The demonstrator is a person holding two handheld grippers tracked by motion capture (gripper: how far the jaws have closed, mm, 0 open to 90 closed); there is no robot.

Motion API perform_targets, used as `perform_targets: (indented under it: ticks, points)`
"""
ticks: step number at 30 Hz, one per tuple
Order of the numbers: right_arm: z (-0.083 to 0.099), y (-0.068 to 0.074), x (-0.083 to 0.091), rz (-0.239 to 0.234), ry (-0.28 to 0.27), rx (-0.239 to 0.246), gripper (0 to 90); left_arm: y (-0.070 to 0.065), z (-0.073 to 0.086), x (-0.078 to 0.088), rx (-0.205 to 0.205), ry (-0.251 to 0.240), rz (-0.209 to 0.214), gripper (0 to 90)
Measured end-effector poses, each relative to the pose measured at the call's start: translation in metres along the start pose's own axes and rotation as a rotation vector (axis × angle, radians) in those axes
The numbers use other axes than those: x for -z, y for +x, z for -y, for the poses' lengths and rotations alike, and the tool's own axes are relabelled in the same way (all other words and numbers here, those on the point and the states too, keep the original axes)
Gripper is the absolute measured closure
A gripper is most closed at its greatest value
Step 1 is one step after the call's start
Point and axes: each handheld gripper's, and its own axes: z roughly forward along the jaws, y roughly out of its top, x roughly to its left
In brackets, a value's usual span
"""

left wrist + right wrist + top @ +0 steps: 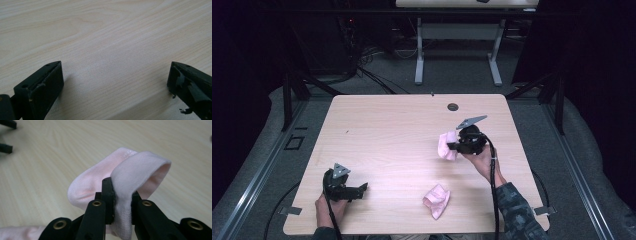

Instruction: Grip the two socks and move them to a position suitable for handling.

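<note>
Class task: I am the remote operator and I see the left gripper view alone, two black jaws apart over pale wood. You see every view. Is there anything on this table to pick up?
Observer: Yes, a crumpled pale pink fabric sock lies near the front edge of the light wooden table, away from the left gripper.
Operator: What is the other hand doing?
Observer: The right gripper is shut on a second pale pink sock, its jaws pinching the knitted fabric.
Operator: Is that sock lying flat?
Observer: No. In the high view it hangs from the right gripper over the table's right half, folded over itself.
</note>
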Motion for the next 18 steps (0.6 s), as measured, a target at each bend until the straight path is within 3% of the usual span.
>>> perform_targets:
  ticks: [8, 11, 14, 16, 18]
  points:
    - [0.008, 0.023, -0.031, -0.093, 0.111, 0.062, 82.2, 0.000, 0.000, 0.000, 0.000, 0.000, 0.000, 0.5]
    - [0.010, 0.026, -0.040, -0.102, 0.145, 0.077, 81.9, 0.000, 0.000, 0.000, 0.001, -0.001, 0.000, 0.6]
    - [0.014, 0.028, -0.052, -0.078, 0.173, 0.096, 79.9, 0.000, 0.000, 0.000, 0.001, 0.000, 0.000, 0.5]
    - [0.016, 0.027, -0.059, -0.087, 0.188, 0.092, 75.0, 0.000, 0.000, 0.000, 0.001, 0.000, -0.002, 0.5]
    - [0.018, 0.027, -0.064, -0.092, 0.205, 0.070, 56.2, 0.000, 0.000, 0.000, 0.003, -0.001, -0.002, 0.6]
